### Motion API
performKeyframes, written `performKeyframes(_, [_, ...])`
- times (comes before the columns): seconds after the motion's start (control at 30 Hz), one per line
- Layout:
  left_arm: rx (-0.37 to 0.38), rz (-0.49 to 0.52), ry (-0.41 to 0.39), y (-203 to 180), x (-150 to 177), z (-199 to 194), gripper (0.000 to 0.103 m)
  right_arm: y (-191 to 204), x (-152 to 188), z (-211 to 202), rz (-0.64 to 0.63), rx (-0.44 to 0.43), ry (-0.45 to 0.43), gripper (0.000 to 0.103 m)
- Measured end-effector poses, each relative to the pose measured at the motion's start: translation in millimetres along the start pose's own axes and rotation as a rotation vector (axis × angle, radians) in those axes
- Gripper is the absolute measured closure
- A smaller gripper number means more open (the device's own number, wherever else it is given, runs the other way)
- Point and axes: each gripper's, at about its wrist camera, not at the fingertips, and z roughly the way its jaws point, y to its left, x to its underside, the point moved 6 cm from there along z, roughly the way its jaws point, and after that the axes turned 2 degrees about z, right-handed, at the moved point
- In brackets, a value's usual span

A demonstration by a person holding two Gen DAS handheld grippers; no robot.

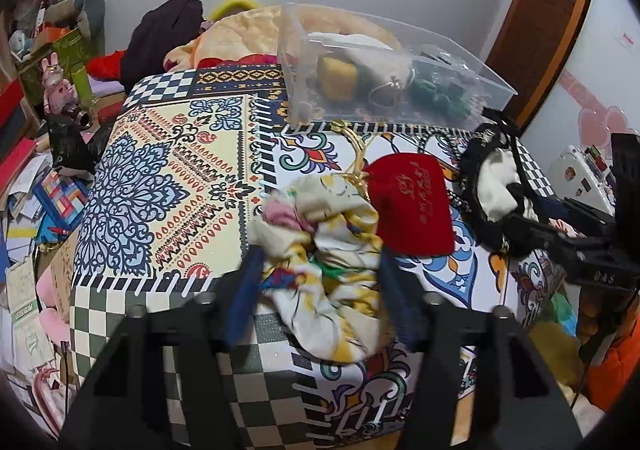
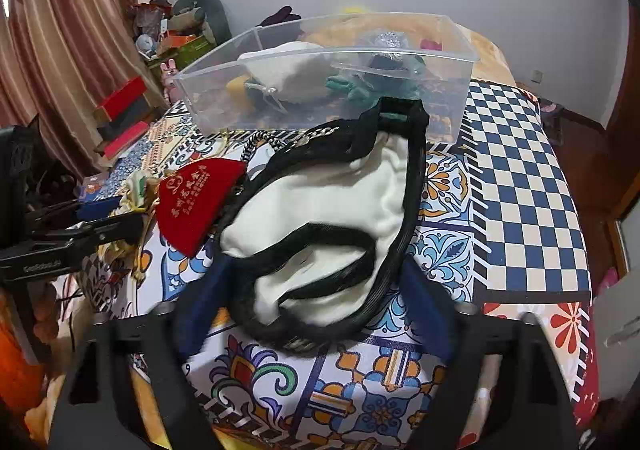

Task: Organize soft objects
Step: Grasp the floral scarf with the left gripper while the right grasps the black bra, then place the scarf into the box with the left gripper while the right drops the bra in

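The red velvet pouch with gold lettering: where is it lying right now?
The red velvet pouch lies flat on the patterned cloth, between the floral fabric bundle on the left and the white black-trimmed bag on the right, in front of the clear plastic bin.

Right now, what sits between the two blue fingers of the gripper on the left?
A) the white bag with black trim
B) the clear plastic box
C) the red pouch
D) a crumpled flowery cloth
D: the left gripper has its fingers spread either side of the crumpled flowery cloth, while the red pouch lies just beyond it.
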Motion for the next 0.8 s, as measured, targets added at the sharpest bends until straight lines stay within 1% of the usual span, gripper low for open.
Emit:
performKeyframes(0.03, [0.006,0.0,0.001,0,-1,0,0.061,-2,0,-2,0.004,-0.003,-0.004,0.039])
performKeyframes(0.1, [0.01,0.002,0.003,-1,-1,-1,0.069,-6,2,-6,0.008,-0.003,-0.012,0.052])
performKeyframes(0.13, [0.009,0.003,0.0,-1,-1,-2,0.071,-8,1,-8,0.011,-0.005,-0.016,0.054])
performKeyframes(0.2, [0.006,0.006,-0.005,-1,-1,-5,0.075,-10,0,-13,0.013,-0.004,-0.026,0.064])
performKeyframes(0.23, [0.005,0.008,-0.01,-1,-1,-7,0.076,-12,0,-17,0.014,-0.004,-0.031,0.067])
performKeyframes(0.27, [0.005,0.011,-0.015,-2,-3,-9,0.077,-14,-1,-20,0.014,0.004,-0.037,0.078])
performKeyframes(0.37, [0.003,0.022,-0.03,-3,-8,-13,0.078,-15,-2,-27,0.025,0.001,-0.056,0.088])
performKeyframes(0.4, [0.003,0.027,-0.039,-3,-10,-16,0.079,-15,-2,-30,0.027,0.002,-0.064,0.09])
performKeyframes(0.53, [0.003,0.05,-0.091,-10,-26,-28,0.079,-16,-7,-42,0.024,0.013,-0.101,0.091])
performKeyframes(0.8, [0.013,0.078,-0.219,-21,-68,-53,0.079,-15,-29,-85,-0.002,0.036,-0.231,0.092])
